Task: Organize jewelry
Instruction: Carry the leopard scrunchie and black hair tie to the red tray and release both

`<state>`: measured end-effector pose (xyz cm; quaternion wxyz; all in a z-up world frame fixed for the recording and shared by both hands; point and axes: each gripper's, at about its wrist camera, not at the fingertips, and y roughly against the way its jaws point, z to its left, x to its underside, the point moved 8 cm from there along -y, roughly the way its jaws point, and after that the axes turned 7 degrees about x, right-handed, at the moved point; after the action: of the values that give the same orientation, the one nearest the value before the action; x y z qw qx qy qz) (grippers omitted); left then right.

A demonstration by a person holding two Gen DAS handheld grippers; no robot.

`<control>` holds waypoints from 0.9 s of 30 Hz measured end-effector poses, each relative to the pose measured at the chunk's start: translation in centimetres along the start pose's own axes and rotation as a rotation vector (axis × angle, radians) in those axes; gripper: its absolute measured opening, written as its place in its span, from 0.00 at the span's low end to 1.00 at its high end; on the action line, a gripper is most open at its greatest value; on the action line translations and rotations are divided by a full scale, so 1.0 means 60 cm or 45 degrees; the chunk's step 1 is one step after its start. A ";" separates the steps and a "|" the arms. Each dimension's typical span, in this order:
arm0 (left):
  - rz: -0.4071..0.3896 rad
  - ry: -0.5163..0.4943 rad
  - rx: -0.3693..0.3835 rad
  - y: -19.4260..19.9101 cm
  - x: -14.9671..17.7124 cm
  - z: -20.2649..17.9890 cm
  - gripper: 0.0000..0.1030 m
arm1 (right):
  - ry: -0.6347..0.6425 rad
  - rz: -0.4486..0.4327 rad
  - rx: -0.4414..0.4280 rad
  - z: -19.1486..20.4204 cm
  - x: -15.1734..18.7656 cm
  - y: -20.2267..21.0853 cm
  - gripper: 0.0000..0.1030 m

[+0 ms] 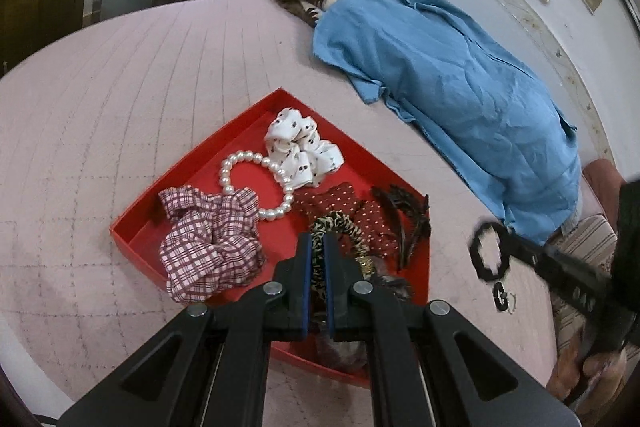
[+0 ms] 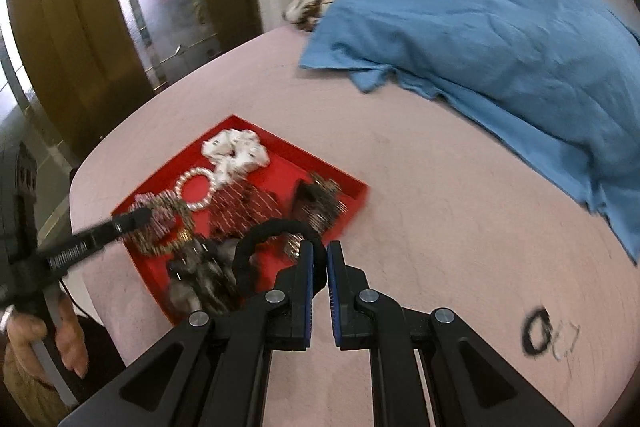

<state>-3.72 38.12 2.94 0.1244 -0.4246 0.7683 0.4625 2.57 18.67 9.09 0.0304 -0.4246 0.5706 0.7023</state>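
The left gripper (image 1: 317,247) has its fingers clamped on a leopard scrunchie (image 1: 340,231), which hangs over the red tray (image 1: 132,227); its loop runs away from the fingers toward the tray's right side. The right gripper (image 2: 320,259) pinches a black hair tie (image 2: 272,231) at the tray's near right corner, the ring standing up and leaning left over the tray. The tray lies corner-on, already holding a plaid scrunchie (image 1: 208,247), pearl bracelet (image 1: 240,183) and white scrunchie (image 1: 304,151). Right of it the pink bed (image 2: 440,207) is open up to a blue shirt (image 2: 500,47); a small black ring (image 2: 536,335) lies near the front.
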 end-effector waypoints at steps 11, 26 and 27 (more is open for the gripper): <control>0.052 -0.042 -0.097 -0.026 0.015 0.028 0.05 | 0.032 0.082 -0.003 0.088 -0.100 -0.141 0.08; 0.035 -0.016 -0.064 -0.015 0.012 0.032 0.09 | 0.037 0.214 0.085 0.092 -0.102 -0.263 0.10; 0.031 -0.013 -0.061 -0.014 0.011 0.031 0.12 | 0.035 0.216 0.082 0.092 -0.100 -0.264 0.10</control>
<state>-3.83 39.09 1.06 0.1123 -0.4158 0.7615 0.4844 11.62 31.39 0.54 -0.0233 -0.3832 0.6271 0.6777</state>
